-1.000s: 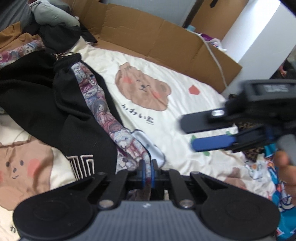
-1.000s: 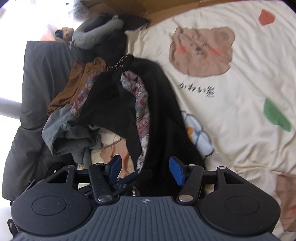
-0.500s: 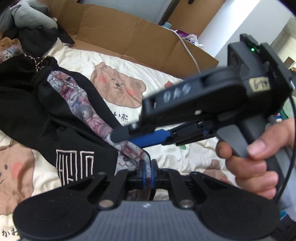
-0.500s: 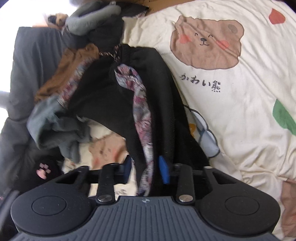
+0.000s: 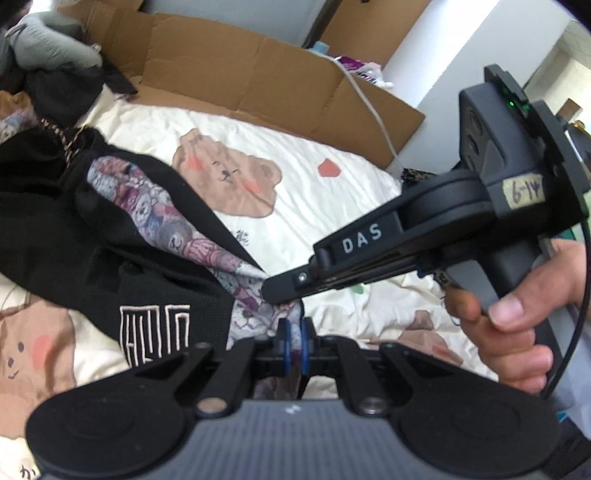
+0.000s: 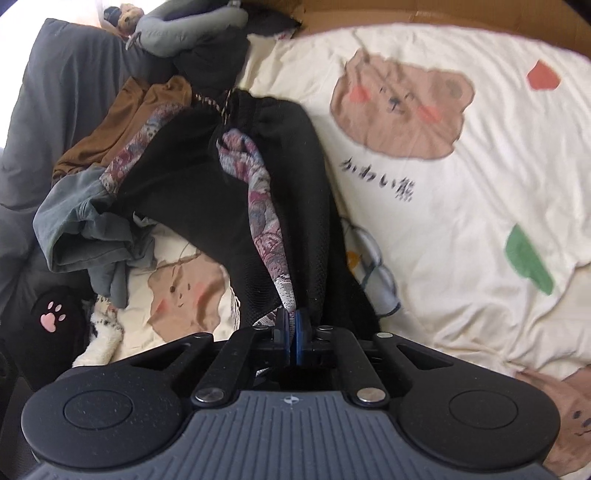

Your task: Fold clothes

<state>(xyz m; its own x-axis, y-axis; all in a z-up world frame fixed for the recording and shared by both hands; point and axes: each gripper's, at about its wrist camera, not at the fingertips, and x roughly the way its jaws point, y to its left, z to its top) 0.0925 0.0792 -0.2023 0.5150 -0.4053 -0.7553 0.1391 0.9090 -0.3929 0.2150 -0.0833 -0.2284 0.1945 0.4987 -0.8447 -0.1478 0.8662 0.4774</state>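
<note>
Black trousers (image 5: pixel 74 236) with a patterned side stripe (image 5: pixel 173 229) lie stretched across the cream bear-print bedsheet (image 5: pixel 317 199). My left gripper (image 5: pixel 294 341) is shut on the stripe's hem end. In the left wrist view my right gripper (image 5: pixel 275 291) comes in from the right, held by a hand (image 5: pixel 517 325), and pinches the same hem just above. In the right wrist view my right gripper (image 6: pixel 290 338) is shut on the stripe (image 6: pixel 266 229) of the black trousers (image 6: pixel 192 192), which run away toward the waistband drawstring (image 6: pixel 214 103).
A heap of other clothes, grey (image 6: pixel 85 229) and brown (image 6: pixel 122 125), lies at the left past the trousers. A grey pillow (image 6: pixel 184 29) sits at the far corner. Flattened cardboard (image 5: pixel 258 70) lines the bed's far edge, with a white cable (image 5: pixel 369 99) over it.
My right gripper has moved in over the hem beside the left gripper and gone from open to shut on the patterned stripe. The left gripper has kept its hold.
</note>
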